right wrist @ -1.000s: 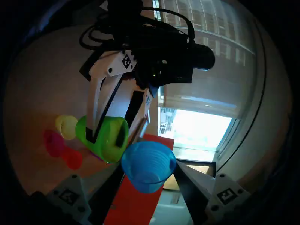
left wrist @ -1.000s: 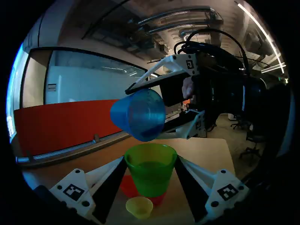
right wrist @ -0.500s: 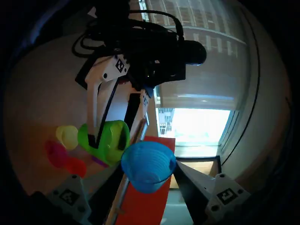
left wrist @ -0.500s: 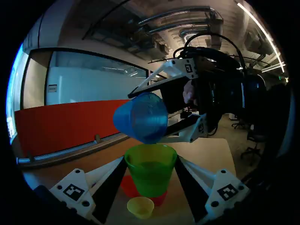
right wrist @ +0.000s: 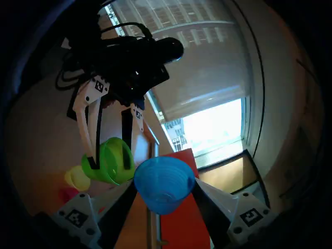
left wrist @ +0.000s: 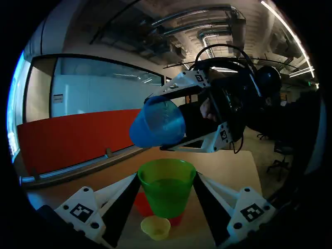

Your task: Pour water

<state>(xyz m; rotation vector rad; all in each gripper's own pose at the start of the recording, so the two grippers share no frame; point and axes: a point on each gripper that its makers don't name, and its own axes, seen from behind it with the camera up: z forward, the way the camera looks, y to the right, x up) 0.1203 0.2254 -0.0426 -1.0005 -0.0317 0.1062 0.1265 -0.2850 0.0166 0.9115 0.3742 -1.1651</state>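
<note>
While left gripper (left wrist: 166, 179) clamps green cup (left wrist: 167, 197) (right gripper (right wrist: 164, 186): blue cup (right wrist: 163, 193)), yellow cup (left wrist: 155, 227) stands.

White gripper (left wrist: 166, 177) fingers (left wrist: 108, 198), black square markers (left wrist: 81, 212), looped black cables (left wrist: 222, 45)

my left gripper (left wrist: 166, 177): white fingers, black pads, a black-and-white square marker on each. my right gripper (right wrist: 164, 182): same colours. green cup (left wrist: 167, 199): see-through green, darker in the lower part. blue cup (right wrist: 164, 196): see-through blue, faint ridged rings. yellow cup (left wrist: 155, 227): pale yellow. red cup (left wrist: 142, 204): plain red. table (left wrist: 232, 166): light tan. wall panel (left wrist: 70, 137): orange-red.
</note>
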